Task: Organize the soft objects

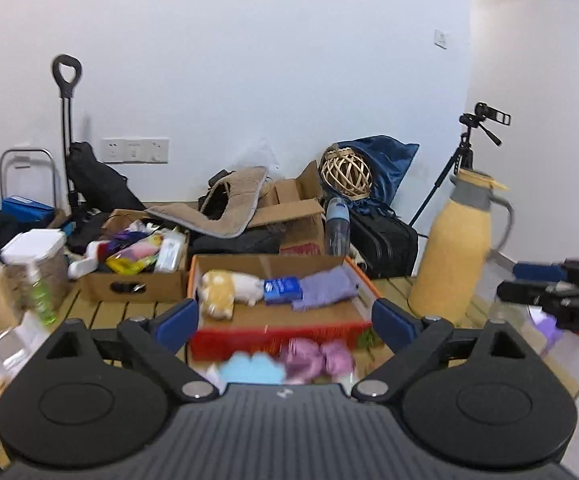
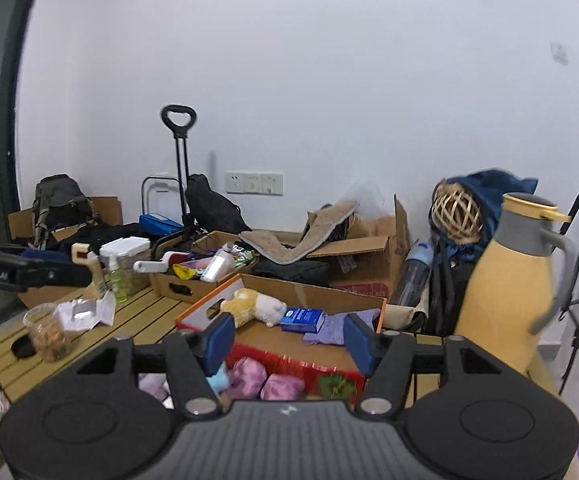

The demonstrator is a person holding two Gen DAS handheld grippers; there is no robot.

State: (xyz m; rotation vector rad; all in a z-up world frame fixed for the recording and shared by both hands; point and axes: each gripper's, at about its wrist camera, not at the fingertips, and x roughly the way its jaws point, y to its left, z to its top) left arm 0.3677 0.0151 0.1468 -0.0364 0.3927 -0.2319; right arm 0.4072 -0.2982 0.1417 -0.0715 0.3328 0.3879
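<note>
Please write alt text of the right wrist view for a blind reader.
The open right gripper hovers empty before an orange-edged cardboard box holding a plush toy, blue packet and purple cloth. A yellow jug stands right.

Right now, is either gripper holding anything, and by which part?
Nothing is held. The left gripper and right gripper are both open, with nothing between their pads, above the orange-edged box.

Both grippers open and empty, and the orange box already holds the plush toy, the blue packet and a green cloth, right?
Not quite: the cloth is purple, not green, as the left wrist view shows. The rest stands: left gripper and right gripper are open and empty, and the orange box holds the plush toy and blue packet.
</note>
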